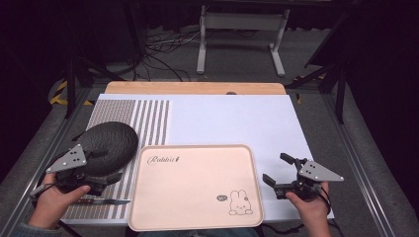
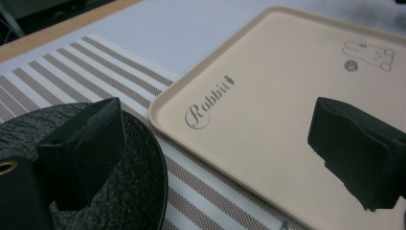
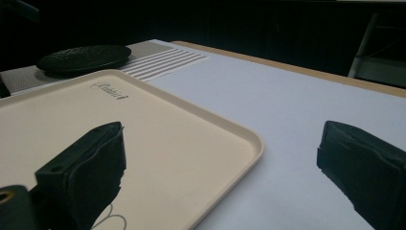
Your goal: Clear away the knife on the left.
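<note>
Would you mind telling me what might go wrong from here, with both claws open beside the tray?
1. A knife lies on the striped mat just beside the left claw; a careless sweep could knock it off the table's near edge.
2. The left claw hangs over the black plate near the tray; it could bump either.
3. The tray overhangs the table's front edge, so pressing there might tip it.

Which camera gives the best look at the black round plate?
The high view: the plate shows nearly whole on the striped mat. The left gripper view crops it behind a jaw; the right gripper view shows it far off, edge-on.
</note>
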A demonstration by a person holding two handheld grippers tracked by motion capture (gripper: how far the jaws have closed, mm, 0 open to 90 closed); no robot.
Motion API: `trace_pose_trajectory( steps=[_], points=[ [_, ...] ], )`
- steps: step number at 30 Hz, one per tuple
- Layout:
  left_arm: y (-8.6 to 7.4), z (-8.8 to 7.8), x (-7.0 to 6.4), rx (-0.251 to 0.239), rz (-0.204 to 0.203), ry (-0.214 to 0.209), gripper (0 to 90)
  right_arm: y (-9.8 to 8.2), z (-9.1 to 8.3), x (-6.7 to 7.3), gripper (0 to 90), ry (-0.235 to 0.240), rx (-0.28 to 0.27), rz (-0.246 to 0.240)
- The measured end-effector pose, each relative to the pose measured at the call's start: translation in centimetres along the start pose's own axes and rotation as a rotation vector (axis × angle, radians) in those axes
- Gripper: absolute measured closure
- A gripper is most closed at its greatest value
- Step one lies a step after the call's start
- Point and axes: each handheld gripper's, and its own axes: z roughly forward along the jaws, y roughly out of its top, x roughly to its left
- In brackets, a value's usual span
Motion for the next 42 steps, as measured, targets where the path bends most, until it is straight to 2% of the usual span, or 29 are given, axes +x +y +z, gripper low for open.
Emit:
trace_pose_trajectory(
  steps=[3,11,18,27,29,33,36,40,42],
  points=[
    [0.2,-0.3,0.0,0.087,0.032,-0.009,7.4,0.0,0.1,0.0,3.6,0.009,0.009,0.001],
    [0.1,-0.7,0.2,0.231,0.043,-0.022,8.2,-0.1,0.2,0.1,4.1,0.028,0.016,0.004],
    [0.4,-1.0,0.1,0.351,0.082,-0.034,9.0,-0.1,0.2,0.1,4.1,0.036,0.019,0.009],
    [0.6,-1.4,0.2,0.475,0.127,-0.030,9.5,-0.2,0.3,0.0,4.1,0.045,0.016,0.016],
    [0.6,-1.4,0.2,0.486,0.134,-0.031,9.1,-0.2,0.3,0.0,4.1,0.046,0.018,0.016],
    [0.6,-1.3,0.2,0.560,0.192,-0.055,9.3,-0.3,0.3,0.0,4.1,0.045,0.023,0.016],
    [0.5,-1.2,0.2,0.616,0.208,-0.065,9.2,-0.3,0.3,0.0,4.1,0.045,0.023,0.017],
    [0.5,-1.0,0.3,0.657,0.230,-0.080,8.9,-0.3,0.3,0.0,4.1,0.045,0.023,0.015],
    [0.4,-1.0,0.4,0.664,0.240,-0.088,8.6,-0.3,0.4,0.0,4.1,0.044,0.027,0.016]
  ],
)
